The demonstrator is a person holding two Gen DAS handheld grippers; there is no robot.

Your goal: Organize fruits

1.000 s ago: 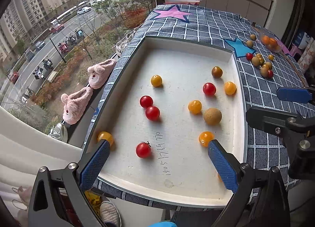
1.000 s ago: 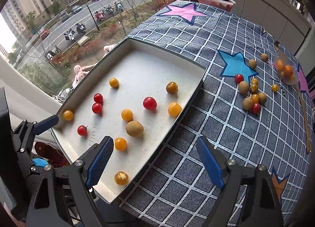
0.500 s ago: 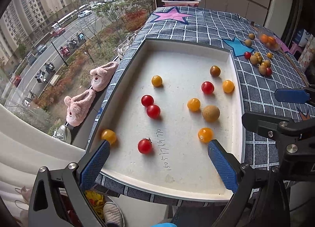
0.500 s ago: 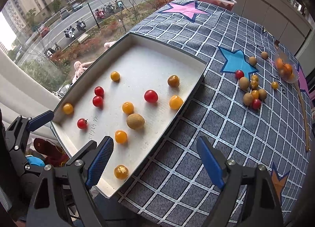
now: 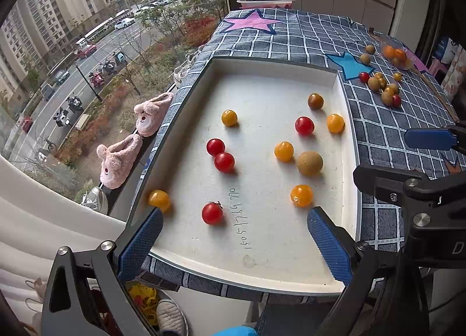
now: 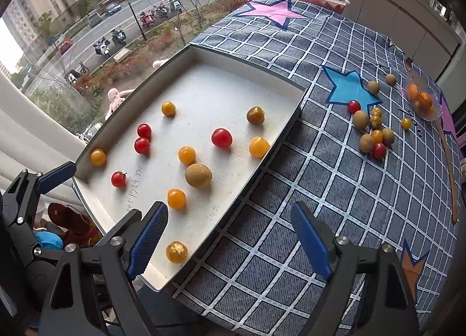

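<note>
A white tray (image 5: 271,79) lies on the checked tablecloth and holds several red and yellow cherry tomatoes and one brown round fruit (image 5: 309,163). The tray also shows in the right wrist view (image 6: 204,79), with the brown fruit (image 6: 198,175). A pile of small fruits (image 6: 372,129) lies on the cloth to the right, also seen in the left wrist view (image 5: 383,87). My left gripper (image 5: 233,237) is open and empty over the tray's near edge. My right gripper (image 6: 230,237) is open and empty over the tray's near right rim.
A clear bag of orange fruits (image 6: 421,100) and a long wooden stick (image 6: 448,161) lie at the far right. A white basin (image 5: 265,2) stands at the table's far end. A window and a sill with pink slippers (image 5: 121,158) are to the left.
Both grippers have drawn back a little from the tray, so the fruits sit slightly farther away in view. Nothing was picked up or let go.
</note>
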